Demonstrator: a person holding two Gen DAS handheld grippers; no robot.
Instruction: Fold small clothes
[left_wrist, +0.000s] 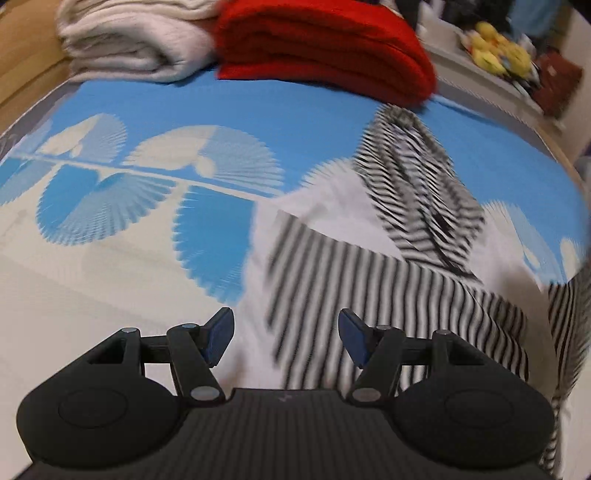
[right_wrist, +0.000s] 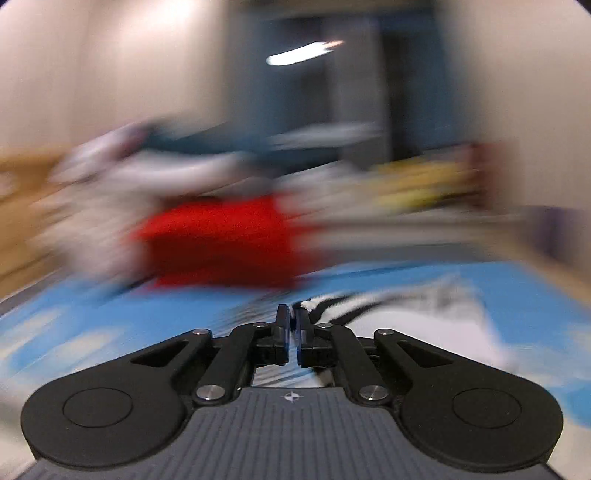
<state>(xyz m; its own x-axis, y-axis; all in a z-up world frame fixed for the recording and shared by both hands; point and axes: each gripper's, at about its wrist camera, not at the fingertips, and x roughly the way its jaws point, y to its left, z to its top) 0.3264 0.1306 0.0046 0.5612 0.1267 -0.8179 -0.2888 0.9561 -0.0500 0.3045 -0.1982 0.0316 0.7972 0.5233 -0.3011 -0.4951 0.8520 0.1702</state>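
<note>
The striped garment (left_wrist: 388, 258) lies rumpled on the blue-and-white patterned mat (left_wrist: 155, 110), in front of our folded red cloth (left_wrist: 325, 48) and cream cloth (left_wrist: 129, 40). Our left gripper (left_wrist: 286, 338) hovers above it, jaws wide apart and empty. Our right gripper (right_wrist: 293, 326) has its jaws almost together, pinching a striped edge (right_wrist: 332, 308) amid heavy blur.

Striped garment (left_wrist: 369, 258) lies on the mat (left_wrist: 147, 110); folded stacks (left_wrist: 317, 55) behind it.
</note>
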